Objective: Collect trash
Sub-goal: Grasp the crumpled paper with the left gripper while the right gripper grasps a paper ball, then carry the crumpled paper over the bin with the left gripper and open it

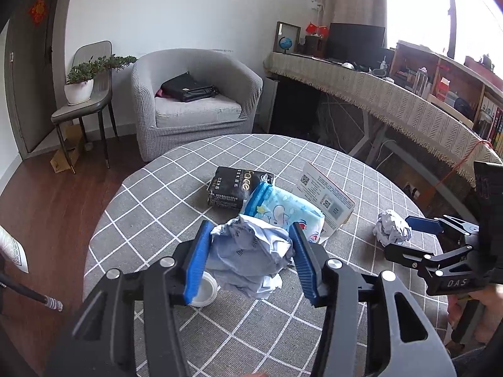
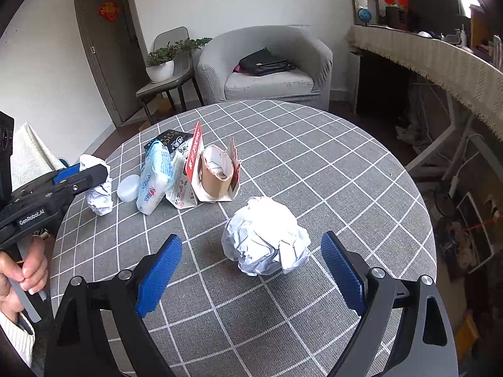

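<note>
Left wrist view: crumpled paper wad [image 1: 251, 253] clamped by left gripper [image 1: 250, 260] near table [image 1: 151, 188] front edge. Right gripper [image 2: 251, 275] spread wide, second paper ball [image 2: 264, 235] unclasped, mid-table. Risk judged: springy paper slipped from pads; ball nudged, rolled off edge.

White walls [image 1: 157, 15] bore red hangings; a grey armchair [image 1: 195, 100] stood on dark wood flooring [image 1: 47, 207] beside a potted plant [image 1: 80, 81], daylight entering at right.
</note>
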The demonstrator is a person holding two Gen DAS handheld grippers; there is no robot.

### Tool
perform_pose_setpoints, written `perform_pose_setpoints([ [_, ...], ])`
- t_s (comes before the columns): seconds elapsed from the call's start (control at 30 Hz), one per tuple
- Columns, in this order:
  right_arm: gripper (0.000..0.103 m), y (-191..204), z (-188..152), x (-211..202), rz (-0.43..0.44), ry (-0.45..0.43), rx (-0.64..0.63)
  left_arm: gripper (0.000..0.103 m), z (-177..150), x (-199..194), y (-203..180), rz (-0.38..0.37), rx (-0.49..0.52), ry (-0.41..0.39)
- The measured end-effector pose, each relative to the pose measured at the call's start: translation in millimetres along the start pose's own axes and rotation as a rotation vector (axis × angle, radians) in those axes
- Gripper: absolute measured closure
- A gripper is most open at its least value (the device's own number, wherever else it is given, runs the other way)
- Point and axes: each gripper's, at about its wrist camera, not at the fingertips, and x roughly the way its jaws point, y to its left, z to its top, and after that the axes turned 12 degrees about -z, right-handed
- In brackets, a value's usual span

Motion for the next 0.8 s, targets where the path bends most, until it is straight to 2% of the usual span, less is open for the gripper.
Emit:
perform_pose_setpoints([
  [0.17, 0.012, -1, 4, 4, -0.006, 0.008, 0.015, 0.050, 1, -12, 4, -0.016, -0.003, -0.018],
  [0.27, 0.022, 2, 7, 8, -0.008, 0.018, 0.020, 0.050, 0, -19, 7, -0.015, -0.001, -0.025],
  [0.37, 0.026, 6, 7, 15, -0.027, 0.041, 0.011, 0.050, 0, -27, 12, -0.016, -0.007, -0.034],
  [0.4, 0.029, 8, 7, 17, -0.043, 0.047, 0.007, 0.050, 0, -30, 14, -0.015, -0.010, -0.038],
  [0.5, 0.049, 11, 8, 20, -0.072, 0.052, -0.003, 0.050, -1, -38, 22, -0.013, -0.025, -0.049],
  [0.8, 0.050, 34, 22, 2, -0.051, 0.007, -0.019, 0.050, -5, -67, 48, 0.025, -0.062, -0.077],
])
